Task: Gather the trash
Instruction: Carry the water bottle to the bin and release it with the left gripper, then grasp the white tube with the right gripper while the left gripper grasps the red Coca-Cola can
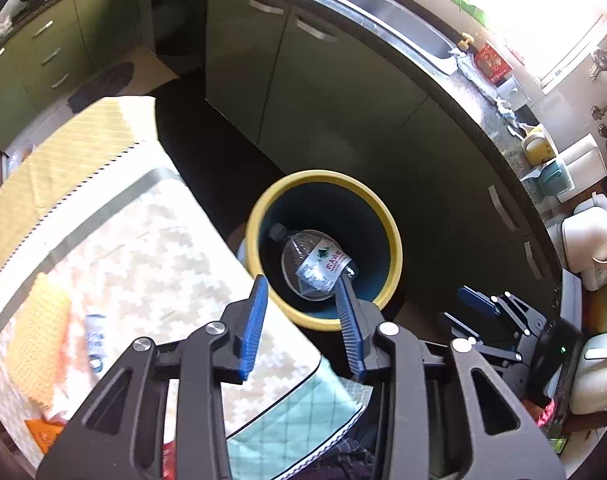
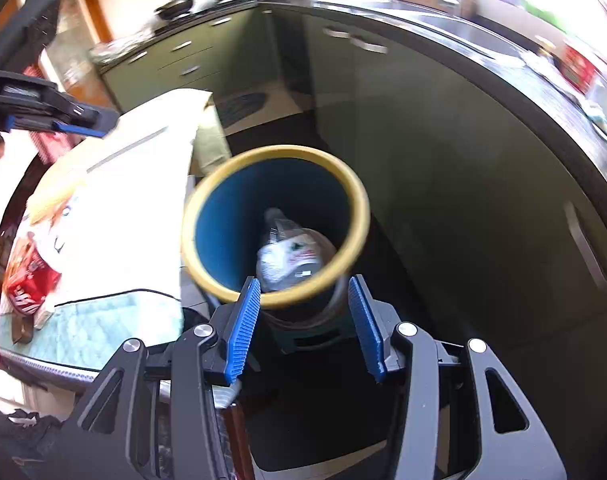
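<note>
A blue bin with a yellow rim stands on the dark floor beside the table; it also shows in the right wrist view. A clear plastic bottle with a white label lies inside it, seen blurred in the right wrist view. My left gripper is open and empty, above the bin's near rim. My right gripper is open and empty, just above the bin's near rim. It also shows in the left wrist view, right of the bin.
A table with a pale checked cloth stands left of the bin, carrying an orange cloth, a small white wrapper and a red pack. Green cabinets and a dark counter with a sink curve behind.
</note>
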### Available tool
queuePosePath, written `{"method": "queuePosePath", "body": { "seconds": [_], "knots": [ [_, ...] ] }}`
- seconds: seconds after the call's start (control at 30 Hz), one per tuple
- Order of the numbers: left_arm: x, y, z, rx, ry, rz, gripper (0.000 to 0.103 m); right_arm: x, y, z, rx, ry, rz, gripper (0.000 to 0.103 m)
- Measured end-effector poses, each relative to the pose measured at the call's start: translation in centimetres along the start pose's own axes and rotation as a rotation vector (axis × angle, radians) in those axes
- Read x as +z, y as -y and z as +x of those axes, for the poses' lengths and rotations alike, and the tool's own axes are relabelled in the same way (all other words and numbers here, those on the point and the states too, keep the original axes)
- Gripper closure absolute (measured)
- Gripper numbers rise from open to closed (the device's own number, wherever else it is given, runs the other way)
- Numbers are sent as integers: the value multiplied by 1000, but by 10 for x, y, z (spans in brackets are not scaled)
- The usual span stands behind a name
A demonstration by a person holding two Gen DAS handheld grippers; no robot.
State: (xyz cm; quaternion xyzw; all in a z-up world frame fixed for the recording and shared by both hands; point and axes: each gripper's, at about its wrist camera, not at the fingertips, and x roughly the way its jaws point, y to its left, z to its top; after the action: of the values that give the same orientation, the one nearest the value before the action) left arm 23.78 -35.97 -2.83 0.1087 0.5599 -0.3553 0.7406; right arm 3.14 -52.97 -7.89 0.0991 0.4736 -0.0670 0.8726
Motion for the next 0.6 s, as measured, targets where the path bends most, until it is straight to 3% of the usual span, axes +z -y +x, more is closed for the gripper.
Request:
{"method": "queuePosePath", "body": {
  "seconds": [0.17, 0.27, 0.47, 0.6],
  "knots": [
    [-49, -64, -83, 118, 85, -66, 53, 30, -75, 14, 114, -17, -156, 52],
    [-84, -103, -111, 199, 107, -113, 52, 47, -129, 25, 192, -45, -244, 52],
    [-143, -169, -114, 232, 31, -214, 52, 85, -223, 70, 326, -179, -286, 52],
    [-169, -184, -106, 219, 1, -224, 52, 103, -265, 112, 372, -314, -233, 53]
  ]
}}
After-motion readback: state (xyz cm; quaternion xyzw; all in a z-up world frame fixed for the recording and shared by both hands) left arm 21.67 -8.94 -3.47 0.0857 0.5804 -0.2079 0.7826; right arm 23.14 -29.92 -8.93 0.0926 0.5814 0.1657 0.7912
